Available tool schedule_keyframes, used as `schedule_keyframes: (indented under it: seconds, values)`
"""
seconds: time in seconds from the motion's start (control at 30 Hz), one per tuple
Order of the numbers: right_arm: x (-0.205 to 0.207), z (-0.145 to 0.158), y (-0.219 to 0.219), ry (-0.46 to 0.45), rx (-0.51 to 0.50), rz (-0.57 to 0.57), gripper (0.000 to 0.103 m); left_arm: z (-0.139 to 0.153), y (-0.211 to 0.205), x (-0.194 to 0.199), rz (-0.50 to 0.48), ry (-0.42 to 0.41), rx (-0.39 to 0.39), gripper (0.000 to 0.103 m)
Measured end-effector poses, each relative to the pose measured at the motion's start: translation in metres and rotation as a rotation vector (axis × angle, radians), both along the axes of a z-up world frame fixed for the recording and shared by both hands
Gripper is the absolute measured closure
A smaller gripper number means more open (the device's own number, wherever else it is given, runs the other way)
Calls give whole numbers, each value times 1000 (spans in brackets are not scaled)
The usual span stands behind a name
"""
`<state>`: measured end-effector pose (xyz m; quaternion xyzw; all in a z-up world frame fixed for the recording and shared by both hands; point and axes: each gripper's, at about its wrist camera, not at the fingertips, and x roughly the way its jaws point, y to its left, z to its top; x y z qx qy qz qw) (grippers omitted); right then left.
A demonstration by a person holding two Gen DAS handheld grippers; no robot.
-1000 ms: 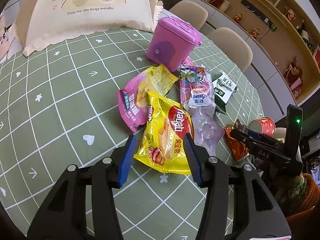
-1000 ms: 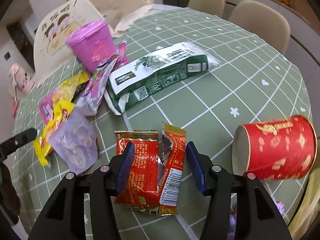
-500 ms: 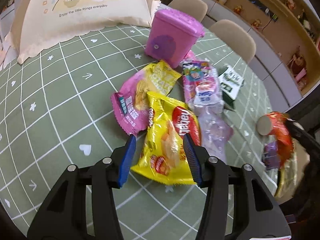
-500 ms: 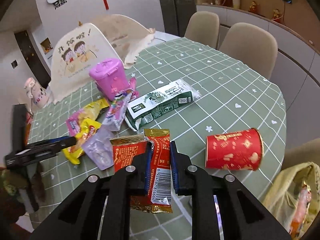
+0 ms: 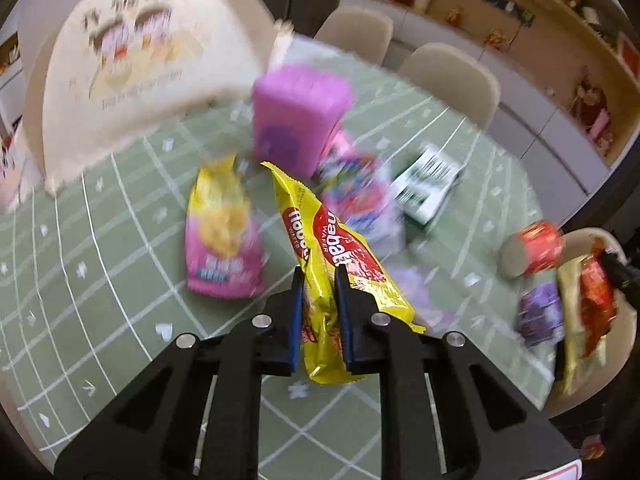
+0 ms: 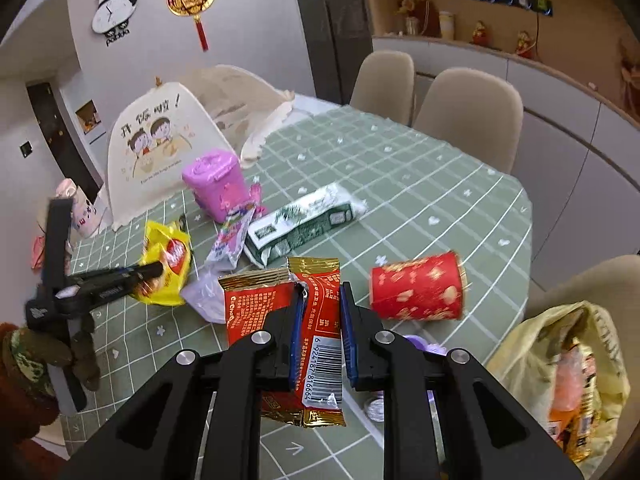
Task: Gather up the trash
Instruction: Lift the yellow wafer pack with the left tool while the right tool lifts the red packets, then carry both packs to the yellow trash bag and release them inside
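Observation:
My left gripper [image 5: 318,280] is shut on a yellow Nabati wafer wrapper [image 5: 332,248] and holds it above the green table; it also shows in the right wrist view [image 6: 166,268]. My right gripper [image 6: 320,300] is shut on a red and gold snack wrapper [image 6: 320,320], lifted off the table. A yellow trash bag [image 6: 560,360] with wrappers inside hangs open at the right, off the table edge. On the table lie a pink and yellow snack bag [image 5: 222,236], a pink candy bag [image 5: 356,192], a green and white pack [image 6: 304,224] and a tipped red paper cup [image 6: 416,292].
A small pink bin [image 6: 214,184] stands behind the wrappers. A cream mesh food cover [image 6: 160,148] stands at the back left. Beige chairs [image 6: 468,116] ring the far side. The table's edge [image 6: 528,216] curves down the right.
My left gripper closed on the yellow wrapper and lifted it. My right gripper closed on the red wrapper, raised it and drew back toward the yellow bag.

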<state>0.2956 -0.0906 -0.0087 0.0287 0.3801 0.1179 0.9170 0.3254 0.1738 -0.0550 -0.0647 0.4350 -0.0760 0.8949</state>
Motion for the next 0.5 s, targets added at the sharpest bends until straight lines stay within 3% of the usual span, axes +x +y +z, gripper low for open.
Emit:
schedule_keyframes:
  seconds: [0.3,0.5]
  values:
    - [-18,52,-41,-139,-6,-20,85,104,-54,-30,-119,-248,-99,89]
    - [-38,84,-81,-238,-43,-70,86,135,-107,-40,-237,-325,-156,89]
